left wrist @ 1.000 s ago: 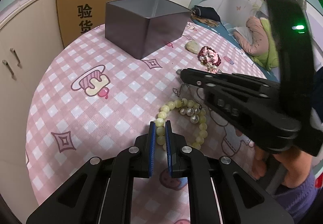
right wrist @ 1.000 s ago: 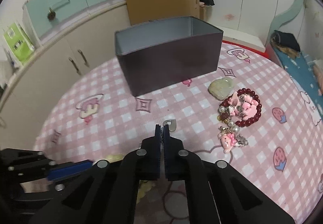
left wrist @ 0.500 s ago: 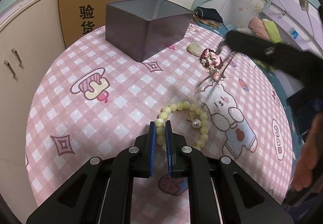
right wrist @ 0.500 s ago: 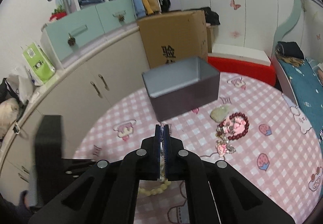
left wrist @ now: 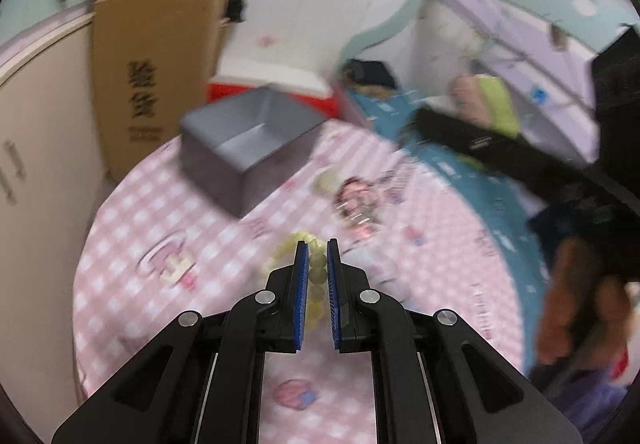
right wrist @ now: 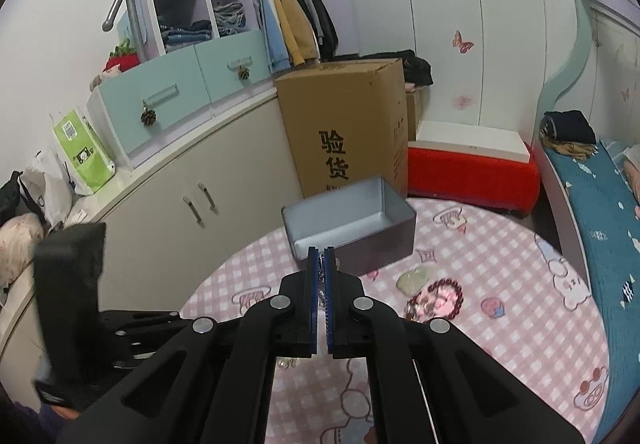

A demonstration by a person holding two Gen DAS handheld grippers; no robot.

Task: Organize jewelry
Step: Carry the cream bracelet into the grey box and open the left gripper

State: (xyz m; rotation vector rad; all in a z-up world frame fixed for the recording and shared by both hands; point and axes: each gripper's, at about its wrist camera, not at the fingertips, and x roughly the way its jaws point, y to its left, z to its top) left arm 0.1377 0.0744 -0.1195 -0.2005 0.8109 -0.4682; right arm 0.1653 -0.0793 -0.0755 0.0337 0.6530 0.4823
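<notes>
The open grey tin box [right wrist: 352, 220] stands at the back of the pink checked table [right wrist: 500, 356]; it also shows in the blurred left wrist view [left wrist: 248, 148]. My right gripper [right wrist: 320, 256] is shut on a thin silver chain necklace [right wrist: 321, 276] and holds it high, in line with the box's near wall. My left gripper [left wrist: 317, 248] is shut on the yellow-green bead bracelet [left wrist: 316, 276], lifted above the table. A red bead bracelet with pink charms [right wrist: 436, 294] and a pale stone [right wrist: 414, 278] lie to the right of the box.
A tall cardboard box [right wrist: 344, 124] and a red-and-white bench [right wrist: 468, 164] stand behind the table. Cream cabinets [right wrist: 192, 196] curve along the left. A bed with blue sheet [right wrist: 600, 204] is at the right. The right gripper's body [left wrist: 520, 160] crosses the left wrist view.
My right gripper has risen well above the table with the chain and moved toward the box. My left gripper has lifted with the bead bracelet between its pads; its view is blurred.
</notes>
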